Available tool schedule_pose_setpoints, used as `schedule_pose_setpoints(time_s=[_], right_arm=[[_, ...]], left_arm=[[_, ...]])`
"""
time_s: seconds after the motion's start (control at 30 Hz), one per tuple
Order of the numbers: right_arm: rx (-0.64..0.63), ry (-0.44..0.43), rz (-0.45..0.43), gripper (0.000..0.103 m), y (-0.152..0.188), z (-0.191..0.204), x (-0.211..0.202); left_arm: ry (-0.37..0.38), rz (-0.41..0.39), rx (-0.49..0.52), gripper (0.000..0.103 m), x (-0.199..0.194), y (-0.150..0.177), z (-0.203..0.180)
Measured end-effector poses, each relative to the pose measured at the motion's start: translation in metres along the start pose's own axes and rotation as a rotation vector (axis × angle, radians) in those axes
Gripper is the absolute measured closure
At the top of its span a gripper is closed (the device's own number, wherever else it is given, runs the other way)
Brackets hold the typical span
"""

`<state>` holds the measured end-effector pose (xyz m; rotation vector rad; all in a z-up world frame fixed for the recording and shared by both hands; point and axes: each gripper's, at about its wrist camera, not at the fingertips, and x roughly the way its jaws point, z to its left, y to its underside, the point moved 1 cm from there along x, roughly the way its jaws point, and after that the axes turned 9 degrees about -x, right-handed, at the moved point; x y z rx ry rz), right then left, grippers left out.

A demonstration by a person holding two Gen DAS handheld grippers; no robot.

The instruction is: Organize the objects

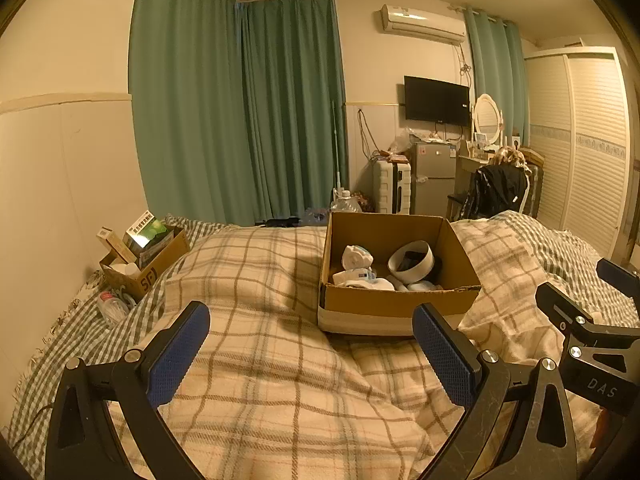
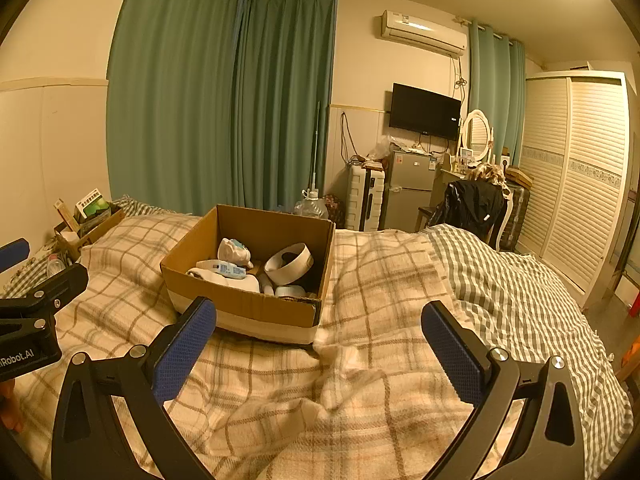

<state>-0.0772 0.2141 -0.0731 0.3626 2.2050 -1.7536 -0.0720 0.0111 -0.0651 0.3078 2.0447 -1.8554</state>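
Both hand-held grippers, left [image 1: 311,354] and right [image 2: 319,354], are hovering spread wide, empty, facing the cardboard box [image 2: 256,308]; small box [image 1: 160,266] reads "SF".

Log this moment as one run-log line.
left gripper: open, empty | right gripper: open, empty | cardboard box: on plaid blanket, holds white bowl, tube

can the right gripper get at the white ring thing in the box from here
Probably yes. The right gripper is open and empty, the box has no lid, and the white ring lies on top; only the near wall needs clearing.
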Motion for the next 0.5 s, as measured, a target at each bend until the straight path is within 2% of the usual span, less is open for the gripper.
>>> schedule_pose_setpoints(time_s=[0.5], right_arm=[[0.000, -0.001, 0.008, 0.000, 0.0020, 0.0001, 0.0015]], left_arm=[[-0.001, -0.002, -0.005, 0.000, -0.0011, 0.0012, -0.0002]])
